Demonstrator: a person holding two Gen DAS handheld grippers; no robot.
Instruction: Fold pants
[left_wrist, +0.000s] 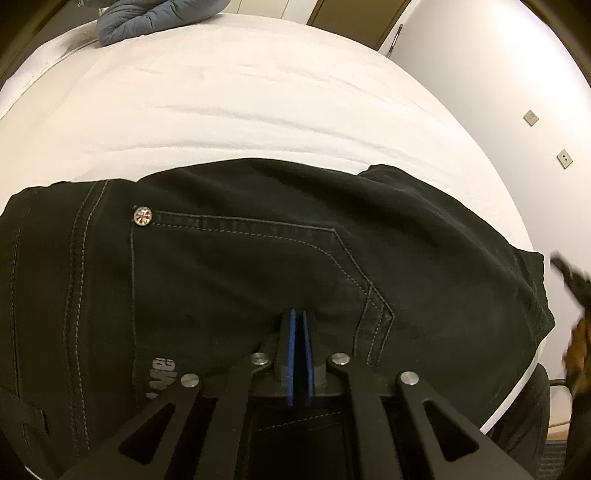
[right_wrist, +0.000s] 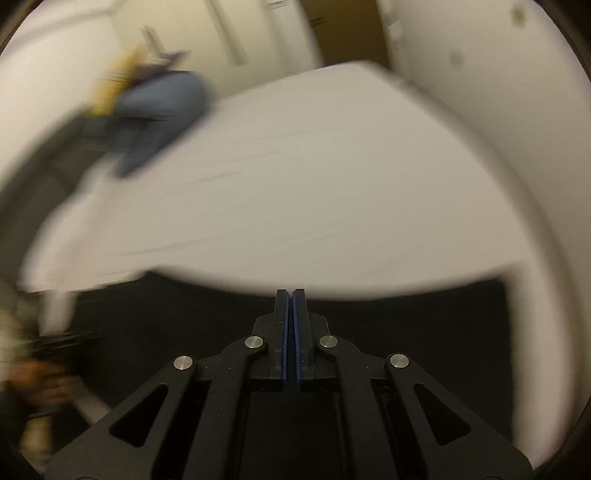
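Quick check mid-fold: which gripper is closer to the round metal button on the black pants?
Left. The left gripper, jaws shut, rests over the black pants just below the button. The right gripper is off near the bed's edge; no button shows there.

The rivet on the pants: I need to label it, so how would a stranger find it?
On the white bed lie black pants. At the upper left corner of their stitched pocket sits the rivet, round and silvery with a cross pattern, the only shiny thing on the dark cloth.
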